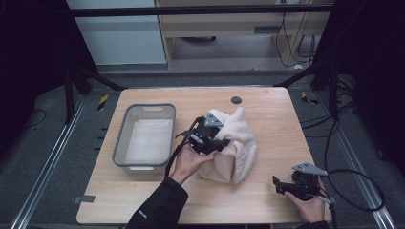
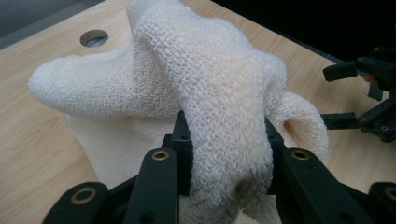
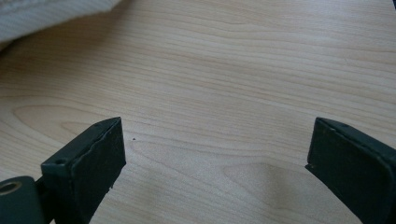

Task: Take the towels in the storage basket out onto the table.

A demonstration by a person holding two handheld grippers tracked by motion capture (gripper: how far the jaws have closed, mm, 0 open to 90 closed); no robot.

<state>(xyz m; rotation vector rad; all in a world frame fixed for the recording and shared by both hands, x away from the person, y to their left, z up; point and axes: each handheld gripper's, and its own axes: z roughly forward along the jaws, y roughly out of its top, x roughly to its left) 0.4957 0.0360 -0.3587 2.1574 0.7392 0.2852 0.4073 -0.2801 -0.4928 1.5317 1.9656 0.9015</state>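
High view: wooden table; grey plastic bin at left; cream towel bunched at centre; left gripper against towel's left side; right gripper near right corner. Left gripper view: jaws pinching a raised towel fold; round table hole far left. Right gripper view: jaws spread wide over bare wood; towel edge far left.

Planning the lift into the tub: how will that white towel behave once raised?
The towel is likely floppy: it bunches and droops around the left gripper. Its looped weave probably grips well rather than slipping. Loose folds may trail on the table.
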